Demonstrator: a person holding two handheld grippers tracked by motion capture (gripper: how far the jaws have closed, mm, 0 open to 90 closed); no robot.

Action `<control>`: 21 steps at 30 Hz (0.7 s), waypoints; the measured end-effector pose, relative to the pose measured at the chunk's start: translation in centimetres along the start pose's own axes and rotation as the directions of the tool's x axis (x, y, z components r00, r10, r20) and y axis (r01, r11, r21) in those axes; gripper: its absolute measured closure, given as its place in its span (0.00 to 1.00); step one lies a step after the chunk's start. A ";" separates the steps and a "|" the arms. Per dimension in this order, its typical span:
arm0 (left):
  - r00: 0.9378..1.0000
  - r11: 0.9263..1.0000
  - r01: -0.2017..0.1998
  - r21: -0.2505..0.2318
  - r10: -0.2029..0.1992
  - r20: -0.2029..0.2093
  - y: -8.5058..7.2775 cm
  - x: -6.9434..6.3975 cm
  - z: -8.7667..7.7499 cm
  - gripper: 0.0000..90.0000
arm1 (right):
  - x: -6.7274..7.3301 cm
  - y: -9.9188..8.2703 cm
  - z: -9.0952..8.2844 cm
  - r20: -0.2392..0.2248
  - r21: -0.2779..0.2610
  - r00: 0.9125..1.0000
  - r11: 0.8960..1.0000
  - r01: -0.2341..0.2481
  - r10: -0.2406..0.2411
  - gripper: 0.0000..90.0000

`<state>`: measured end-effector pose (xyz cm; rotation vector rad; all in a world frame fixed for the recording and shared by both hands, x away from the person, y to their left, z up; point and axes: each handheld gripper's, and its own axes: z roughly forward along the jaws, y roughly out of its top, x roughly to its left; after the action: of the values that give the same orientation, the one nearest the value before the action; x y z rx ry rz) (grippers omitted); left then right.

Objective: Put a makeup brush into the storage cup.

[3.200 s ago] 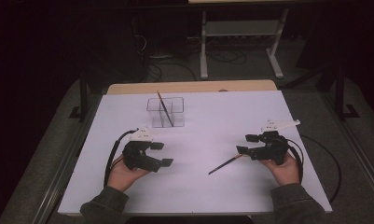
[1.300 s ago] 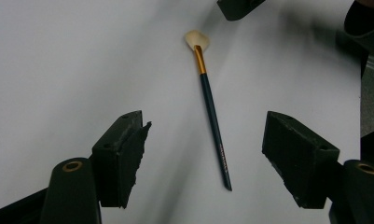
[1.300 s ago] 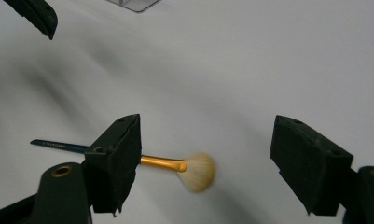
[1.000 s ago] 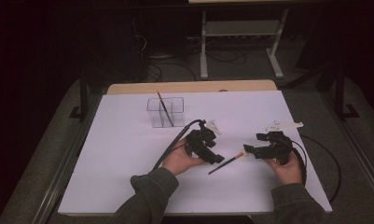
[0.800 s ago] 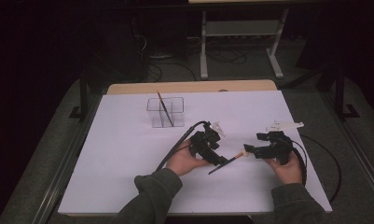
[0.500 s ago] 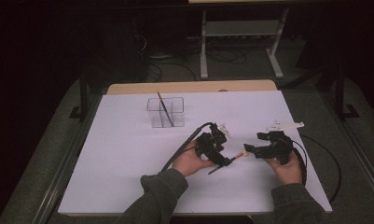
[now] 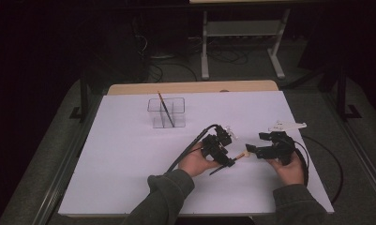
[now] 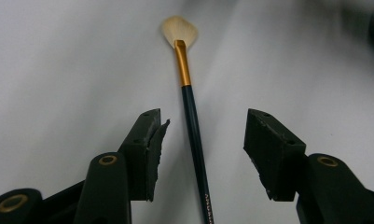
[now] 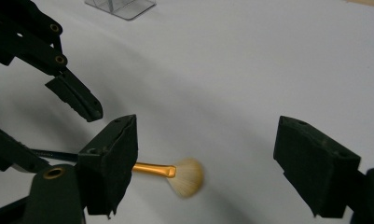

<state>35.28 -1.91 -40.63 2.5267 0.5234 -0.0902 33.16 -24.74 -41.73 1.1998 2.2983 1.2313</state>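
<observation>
A fan brush [image 8: 192,116] is seen lying flat on the white table [image 7: 129,154], framed between the parted jaws of the left gripper [image 8: 201,149]. In the left gripper view its dark handle runs from 6 o'clock up to the pale bristles at 12 o'clock, so the long axis is aligned with the reach of the jaws and is crossed squarely by their closing line. The jaws have just been closing, yet a gap is left on both sides of the handle and no pad is pressed against it. In the high view the left gripper [image 7: 219,149] is held low over the brush handle, with the forearm brought in from 7 o'clock. The right gripper [image 7: 252,149] is parked at 3 o'clock of the bristles [image 9: 188,176], its jaws spread wide with nothing gripped. A clear holder [image 7: 166,112] with another brush [image 7: 165,108] is placed well apart, toward 11 o'clock.
</observation>
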 end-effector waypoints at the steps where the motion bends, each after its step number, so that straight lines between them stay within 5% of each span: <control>1: 1.000 1.000 0.001 0.003 -0.001 -0.001 0.1 0.0 0.1 0.52 | 0.0 0.0 0.0 0.000 -0.001 1.000 1.000 0.000 0.000 0.23; 21: 0.999 0.998 0.005 0.070 -0.003 -0.033 0.6 0.1 1.6 0.71 | 0.0 0.0 0.2 0.000 -0.002 1.000 1.000 0.012 -0.012 0.22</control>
<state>35.72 -3.23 -41.73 2.5998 0.5471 -0.0700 33.28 -24.57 -41.82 1.1836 2.3003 1.2293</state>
